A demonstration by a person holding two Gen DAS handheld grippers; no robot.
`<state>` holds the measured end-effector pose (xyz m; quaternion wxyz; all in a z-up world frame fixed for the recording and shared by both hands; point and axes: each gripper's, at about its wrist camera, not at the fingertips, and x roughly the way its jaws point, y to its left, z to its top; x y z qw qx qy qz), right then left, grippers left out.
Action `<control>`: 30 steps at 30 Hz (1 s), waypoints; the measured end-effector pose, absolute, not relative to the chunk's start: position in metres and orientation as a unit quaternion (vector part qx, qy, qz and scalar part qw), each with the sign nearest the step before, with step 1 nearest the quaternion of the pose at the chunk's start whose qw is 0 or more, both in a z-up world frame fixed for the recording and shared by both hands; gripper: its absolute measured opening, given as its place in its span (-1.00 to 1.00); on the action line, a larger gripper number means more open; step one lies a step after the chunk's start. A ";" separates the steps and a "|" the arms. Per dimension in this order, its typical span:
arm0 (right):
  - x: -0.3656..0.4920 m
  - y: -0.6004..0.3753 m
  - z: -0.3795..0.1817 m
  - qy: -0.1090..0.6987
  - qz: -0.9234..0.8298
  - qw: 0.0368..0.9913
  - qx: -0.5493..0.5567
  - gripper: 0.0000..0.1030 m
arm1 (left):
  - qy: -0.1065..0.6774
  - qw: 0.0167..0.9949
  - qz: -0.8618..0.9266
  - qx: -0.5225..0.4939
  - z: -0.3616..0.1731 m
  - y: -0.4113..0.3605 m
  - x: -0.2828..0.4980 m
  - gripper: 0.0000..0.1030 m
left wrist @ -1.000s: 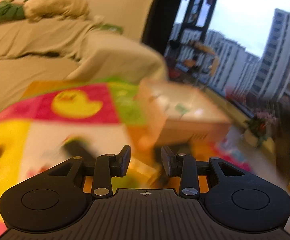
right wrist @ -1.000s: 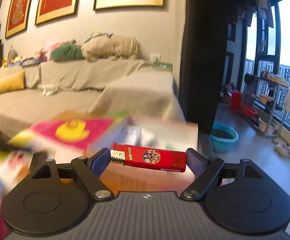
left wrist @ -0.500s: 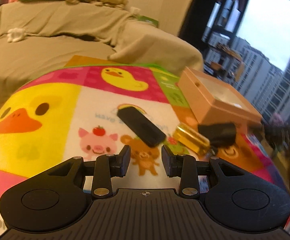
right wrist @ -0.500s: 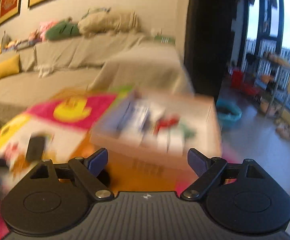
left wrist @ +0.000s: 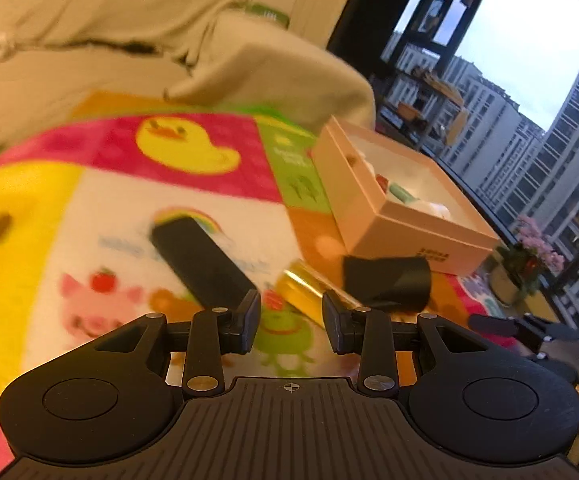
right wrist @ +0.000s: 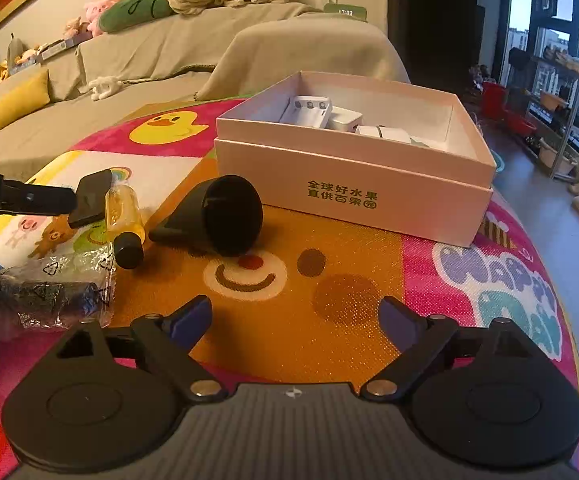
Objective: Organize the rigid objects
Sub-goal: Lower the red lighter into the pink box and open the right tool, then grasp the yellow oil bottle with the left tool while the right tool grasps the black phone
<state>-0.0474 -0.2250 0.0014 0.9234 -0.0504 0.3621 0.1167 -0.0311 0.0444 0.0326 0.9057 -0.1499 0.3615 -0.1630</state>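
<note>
My right gripper (right wrist: pixel 295 316): jaws spread wide, holding nothing, low centre of frame over the play mat (right wrist: pixel 289 304).
My left gripper (left wrist: pixel 291 322): jaws apart with a narrow gap, empty.
Black funnel (right wrist: pixel 225 214): on its side, mid-frame.
Yellow bottle (right wrist: pixel 123 220): just left of it.
Black bar (left wrist: pixel 203 262): blurred, perhaps a remote.
Pink box (right wrist: pixel 353 188): upper centre, white items inside.

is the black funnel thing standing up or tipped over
Tipped over. The black funnel lies on its side on the mat, wide mouth facing the camera, in front of the box.
</note>
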 end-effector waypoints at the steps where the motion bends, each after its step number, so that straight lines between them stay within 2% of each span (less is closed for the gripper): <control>1: -0.047 -0.226 0.002 0.362 0.117 0.923 -0.051 0.77 | 0.367 0.902 -0.166 -0.156 0.032 0.041 -0.027 -0.28; 6: -0.046 -0.226 0.002 0.362 0.118 0.923 -0.048 0.78 | 0.400 0.883 -0.161 -0.186 0.030 0.021 0.001 -0.25; 16: -0.045 -0.227 0.002 0.362 0.119 0.923 -0.044 0.79 | 0.404 0.902 -0.143 -0.050 0.025 -0.030 0.013 -0.16; 24: -0.045 -0.227 0.002 0.363 0.120 0.923 -0.043 0.80 | 0.406 0.897 -0.163 -0.060 0.023 -0.024 0.009 -0.37; 30: -0.045 -0.228 0.002 0.363 0.119 0.923 -0.045 0.80 | 0.405 0.892 -0.183 -0.080 0.022 0.006 -0.012 -0.38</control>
